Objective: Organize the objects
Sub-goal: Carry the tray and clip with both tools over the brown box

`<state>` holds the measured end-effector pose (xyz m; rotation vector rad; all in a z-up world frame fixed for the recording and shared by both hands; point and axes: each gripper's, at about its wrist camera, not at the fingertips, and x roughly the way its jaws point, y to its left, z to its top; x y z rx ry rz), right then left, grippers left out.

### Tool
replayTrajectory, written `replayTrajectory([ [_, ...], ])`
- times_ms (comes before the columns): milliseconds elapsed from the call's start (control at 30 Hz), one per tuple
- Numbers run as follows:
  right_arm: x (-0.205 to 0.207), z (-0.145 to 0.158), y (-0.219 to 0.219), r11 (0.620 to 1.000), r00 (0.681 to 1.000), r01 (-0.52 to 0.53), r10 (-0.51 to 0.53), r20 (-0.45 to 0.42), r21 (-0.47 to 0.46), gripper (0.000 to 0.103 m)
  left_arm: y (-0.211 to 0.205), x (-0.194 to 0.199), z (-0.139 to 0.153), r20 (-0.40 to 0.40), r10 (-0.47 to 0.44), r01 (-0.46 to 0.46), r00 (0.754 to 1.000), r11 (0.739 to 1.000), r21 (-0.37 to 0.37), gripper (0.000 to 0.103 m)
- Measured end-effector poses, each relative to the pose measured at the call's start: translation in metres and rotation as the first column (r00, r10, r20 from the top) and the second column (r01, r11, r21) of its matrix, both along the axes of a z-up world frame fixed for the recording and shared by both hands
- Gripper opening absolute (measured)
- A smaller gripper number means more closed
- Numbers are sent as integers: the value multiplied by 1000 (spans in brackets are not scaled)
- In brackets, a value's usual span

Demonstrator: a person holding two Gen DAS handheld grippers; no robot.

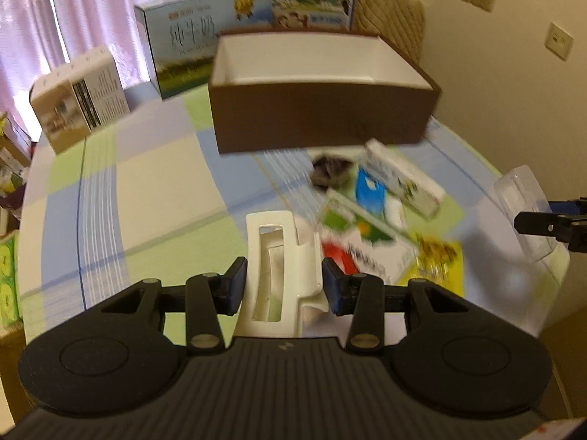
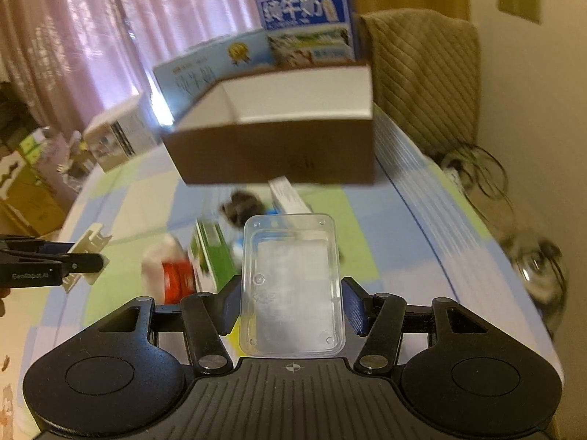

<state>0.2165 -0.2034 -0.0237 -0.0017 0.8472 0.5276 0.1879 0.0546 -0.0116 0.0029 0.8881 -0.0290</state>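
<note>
Left gripper jaws clamped on white holder; right gripper jaws clamped on clear tray.

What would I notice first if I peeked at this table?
Probably the big brown box with white insides, open at the far middle of the checked tablecloth. Next, each gripper holds something up: the left gripper a white plastic holder, the right gripper a clear plastic tray.

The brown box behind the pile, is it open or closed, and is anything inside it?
Open: the brown box has no lid on, and its white inner walls show. The visible part looks empty; the near floor is hidden.
</note>
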Motion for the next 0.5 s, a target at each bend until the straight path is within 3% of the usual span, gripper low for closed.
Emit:
replayTrajectory([
  [500,158,37,40,989,983,-141,135,126,34,54,-25,162,33,84,50,-53,995,998,27,38],
])
